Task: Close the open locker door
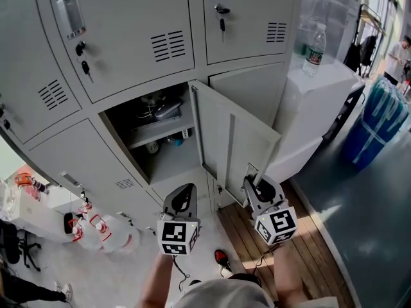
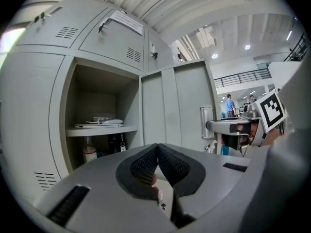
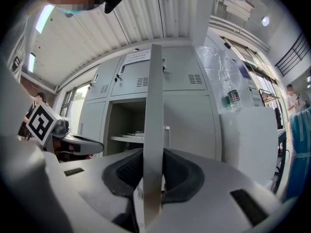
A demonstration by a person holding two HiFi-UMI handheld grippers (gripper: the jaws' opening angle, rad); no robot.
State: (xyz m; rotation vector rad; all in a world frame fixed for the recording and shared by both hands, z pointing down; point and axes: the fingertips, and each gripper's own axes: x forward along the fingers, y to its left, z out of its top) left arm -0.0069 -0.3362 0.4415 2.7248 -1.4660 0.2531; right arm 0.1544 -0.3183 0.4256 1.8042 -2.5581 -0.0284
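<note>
We count two grippers, the left gripper and the right gripper. One locker door stands open at the right gripper, and at least five closed doors surround it. One shelf lies ahead of the left gripper. Two keys hang above: a key over the left gripper, a second key over the right. One water bottle stands to the right of the right gripper. The floor bottles to the left of the left gripper are too bunched to count.

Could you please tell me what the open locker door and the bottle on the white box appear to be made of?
Open light-grey locker door: likely painted sheet metal, matte; thin folded edge. Clear bottle: probably plastic, glossy, see-through with green label.
</note>
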